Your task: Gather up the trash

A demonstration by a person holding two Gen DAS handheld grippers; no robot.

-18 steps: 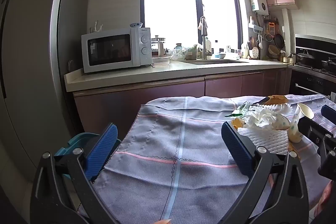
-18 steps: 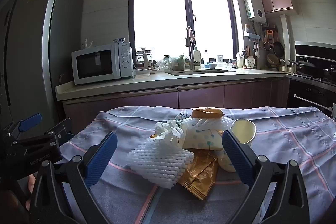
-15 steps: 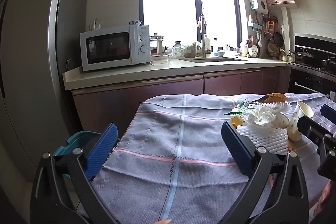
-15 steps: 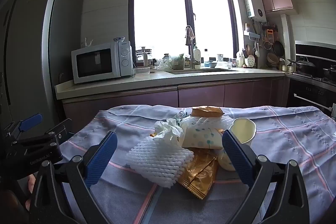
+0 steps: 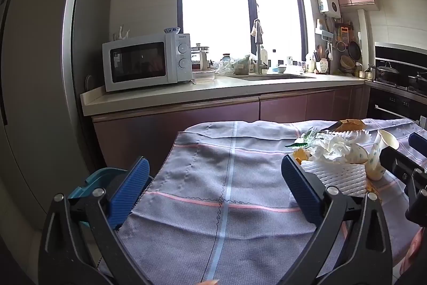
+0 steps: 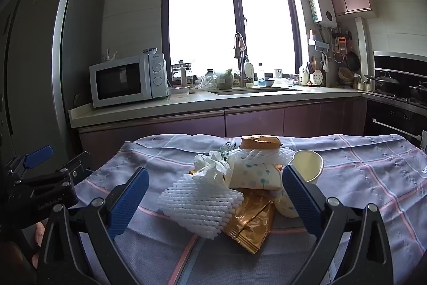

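while both my jaws stand wide apart with nothing between them, the trash sits in one heap on the tabletop (image 6: 373,178), on a grey checked cloth (image 5: 226,178) with pink and blue lines. my right jaws (image 6: 214,194) point straight at the heap from the near side. nearest to them lies a white foam net (image 6: 202,205), and just right of it a gold wrapper (image 6: 253,223) that slips partly under the net. behind these sit a crumpled white tissue (image 6: 213,167) and a white pouch with blue dots (image 6: 256,175). a paper cup (image 6: 307,167) lies tipped on its side at the right of the heap, mouth toward me, and a tan packet (image 6: 260,142) rests at the far edge.

my left jaws (image 5: 213,191) hang over bare cloth to the left of the heap, well apart from it; the foam net shows just beyond their right finger. a teal bin (image 5: 101,178) peeks out below the tabletop's left edge. across the room stand a microwave (image 5: 146,62) and a sink (image 5: 272,76).
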